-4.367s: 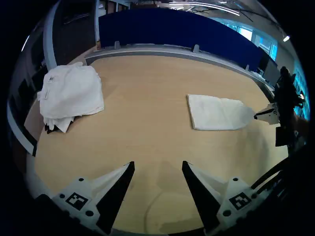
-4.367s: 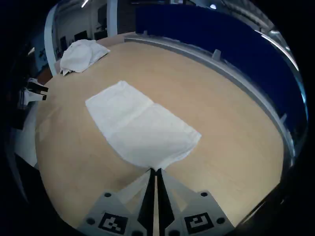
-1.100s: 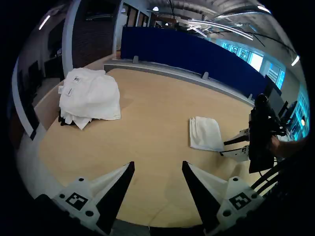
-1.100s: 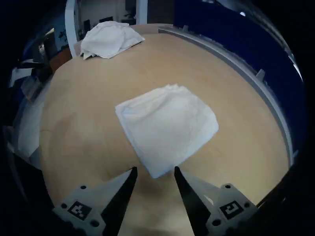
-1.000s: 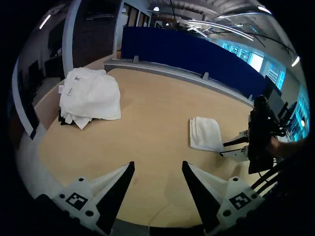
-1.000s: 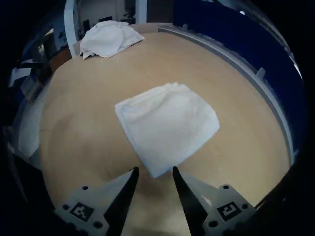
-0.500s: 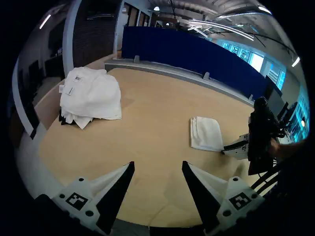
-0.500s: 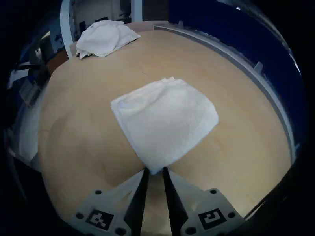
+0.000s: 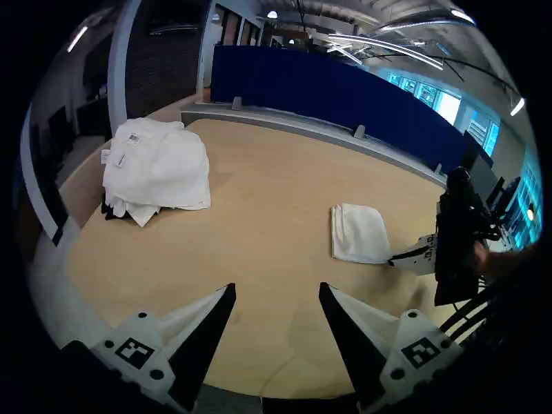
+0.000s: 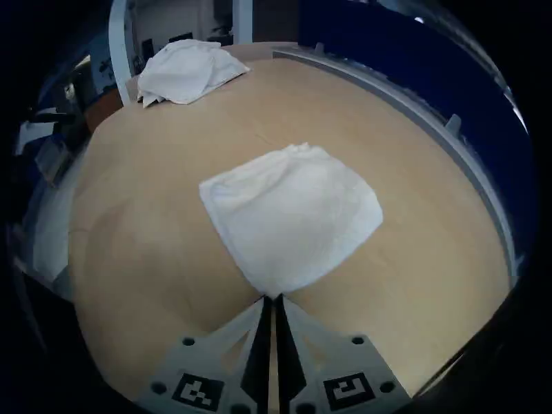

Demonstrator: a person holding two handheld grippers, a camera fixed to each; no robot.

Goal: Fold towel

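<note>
Fluffy white cloth towel (image 10: 293,217) on smooth matt wooden table (image 10: 148,228).

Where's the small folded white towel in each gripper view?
Left gripper view: the small folded white towel lies right of centre on the wooden table.
Right gripper view: at centre, its near corner between the fingers.
Shared landmark: the heap of white cloths at the table's edge.

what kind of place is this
Likely an open-plan office: a broad wooden desk, where the towel lies, backed by a blue divider screen, with long strip lights on the ceiling and windows beyond.
</note>
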